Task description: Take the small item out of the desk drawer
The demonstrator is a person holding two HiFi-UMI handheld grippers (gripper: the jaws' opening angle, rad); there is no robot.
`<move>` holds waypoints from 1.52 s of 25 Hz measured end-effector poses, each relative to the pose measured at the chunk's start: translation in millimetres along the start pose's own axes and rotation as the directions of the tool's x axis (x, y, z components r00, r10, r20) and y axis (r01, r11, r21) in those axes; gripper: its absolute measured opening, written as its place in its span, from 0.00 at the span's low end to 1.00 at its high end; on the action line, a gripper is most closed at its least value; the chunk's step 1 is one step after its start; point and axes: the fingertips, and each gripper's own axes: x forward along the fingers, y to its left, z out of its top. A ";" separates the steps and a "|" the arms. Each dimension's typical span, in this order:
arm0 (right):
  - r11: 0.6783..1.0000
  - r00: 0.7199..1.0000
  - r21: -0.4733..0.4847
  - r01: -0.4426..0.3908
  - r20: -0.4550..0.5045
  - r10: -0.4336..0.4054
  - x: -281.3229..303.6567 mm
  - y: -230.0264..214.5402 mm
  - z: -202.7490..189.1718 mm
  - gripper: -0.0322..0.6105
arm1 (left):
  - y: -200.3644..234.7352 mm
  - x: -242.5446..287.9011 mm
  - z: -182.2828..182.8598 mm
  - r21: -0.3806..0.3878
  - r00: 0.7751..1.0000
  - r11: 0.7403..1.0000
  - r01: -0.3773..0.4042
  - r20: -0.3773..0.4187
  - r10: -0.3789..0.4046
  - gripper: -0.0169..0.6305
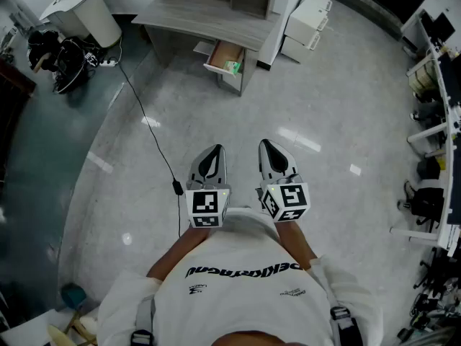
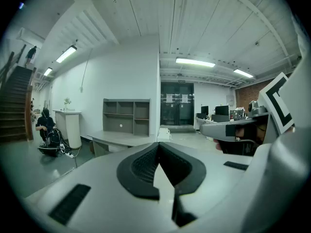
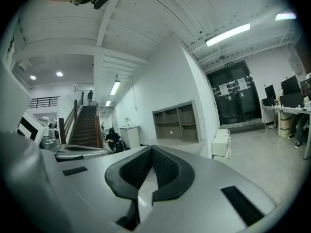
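Observation:
Far ahead in the head view stands a grey desk point(image 1: 209, 19). Its wooden drawer point(image 1: 223, 55) is pulled open, with a small green item point(image 1: 232, 66) lying in it. Both grippers are held close to the person's body, well short of the desk. My left gripper point(image 1: 214, 151) is shut with nothing in it, and the black pads meet in its own view point(image 2: 158, 145). My right gripper point(image 1: 266, 145) is likewise shut and empty point(image 3: 151, 148). The desk point(image 2: 119, 140) shows small and distant beyond the left jaws. The drawer's inside is hidden in both gripper views.
A black cable point(image 1: 148, 128) runs across the pale floor toward the grippers. White cabinets point(image 1: 306, 21) stand right of the desk, and a white bin point(image 1: 90, 9) and dark bags point(image 1: 61, 60) stand to its left. Racks point(image 1: 436, 121) line the right edge. Stairs point(image 3: 85, 125) rise at the left.

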 end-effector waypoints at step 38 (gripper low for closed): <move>0.996 0.993 0.090 0.029 -0.116 -0.018 315.4 -110.2 2.2 0.10 | 130.3 308.2 9.8 -0.049 0.989 0.990 0.132 -0.054 -0.135 0.05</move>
